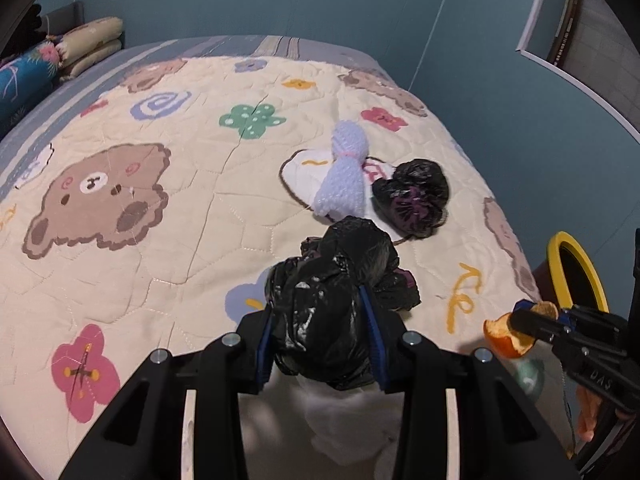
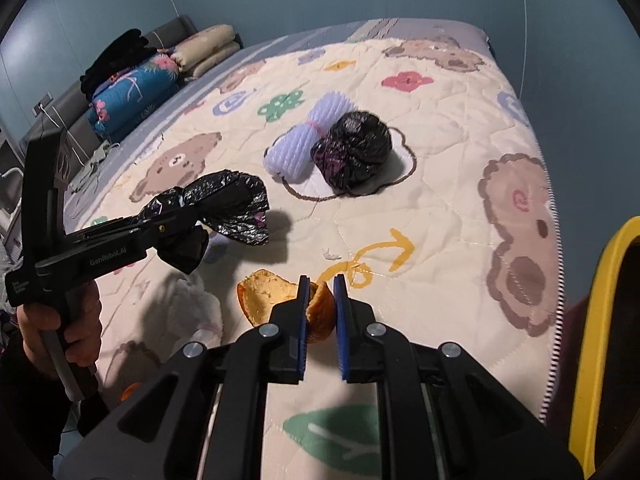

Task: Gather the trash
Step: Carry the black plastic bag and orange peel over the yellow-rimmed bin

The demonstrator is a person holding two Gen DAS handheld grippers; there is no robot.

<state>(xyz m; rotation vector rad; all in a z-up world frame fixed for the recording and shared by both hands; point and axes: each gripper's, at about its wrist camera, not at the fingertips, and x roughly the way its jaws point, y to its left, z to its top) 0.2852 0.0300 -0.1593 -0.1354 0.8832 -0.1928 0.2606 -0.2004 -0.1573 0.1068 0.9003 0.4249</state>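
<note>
My left gripper is shut on a crumpled black plastic bag, lifted above the quilt; the right wrist view shows the same bag hanging from its fingers. My right gripper is shut on a piece of orange peel, also off the bed, and the left wrist view shows that peel at the far right. A second black bag lies on the quilt beside a white foam net sleeve.
A yellow-rimmed bin stands past the bed's right edge. Folded pillows and blankets are stacked at the head of the bed. The cartoon-bear quilt covers the bed. A hand holds the left gripper.
</note>
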